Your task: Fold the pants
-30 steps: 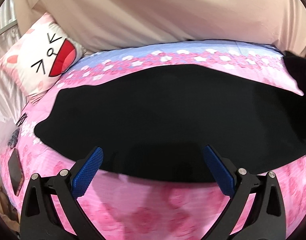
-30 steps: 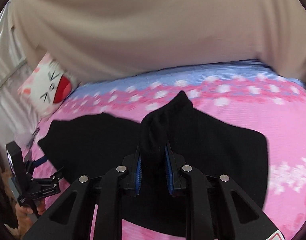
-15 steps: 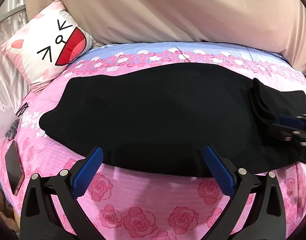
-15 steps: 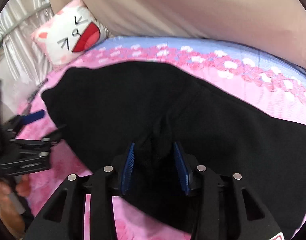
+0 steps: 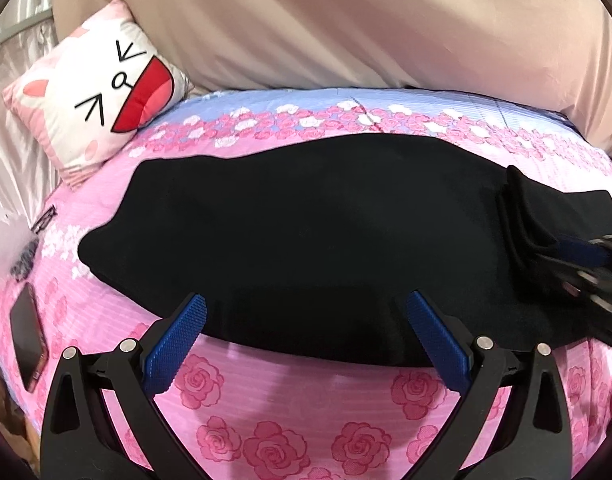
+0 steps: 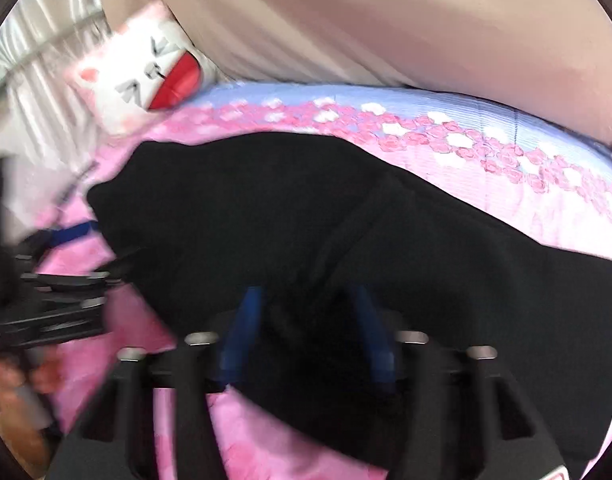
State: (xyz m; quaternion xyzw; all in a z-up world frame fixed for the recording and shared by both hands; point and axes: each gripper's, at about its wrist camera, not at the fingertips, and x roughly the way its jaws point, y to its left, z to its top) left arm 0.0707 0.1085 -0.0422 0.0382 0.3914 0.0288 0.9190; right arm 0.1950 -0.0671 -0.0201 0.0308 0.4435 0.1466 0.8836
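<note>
Nearest the lens in the left wrist view, the left hand-held gripper (image 5: 306, 332) hangs with its jaws spread wide and nothing between them, its blue pads just over the near hem of the black pants (image 5: 306, 232). The pants lie flat across the rose-print bed cover (image 5: 274, 432), stretched sideways, their near edge close to the edge of the bed.

At the right end of the pants, the right hand-held gripper (image 6: 306, 320) has a raised bunch of black cloth between its blue pads; its jaws are closing on that bunch, and the blurred right wrist view does not show whether the pads already press on it. From that bunch a ridge of doubled fabric (image 5: 521, 216) runs back over the flat layer.

To the left of the pants a phone (image 5: 26, 340) lies on the cover. Beyond the pants, at the far left corner, a cat-face pillow (image 5: 102, 92) leans against the beige sheet (image 5: 345, 28) that backs the bed.

The step in hand looks like the first fold: one end gathered, ready to be carried over toward the other. The next move probably calls for a firm pinch through both layers, then a lift and a sweep toward the pillow end, with the left hand-held gripper pinning or guiding the near hem so the lower layer does not drag.
</note>
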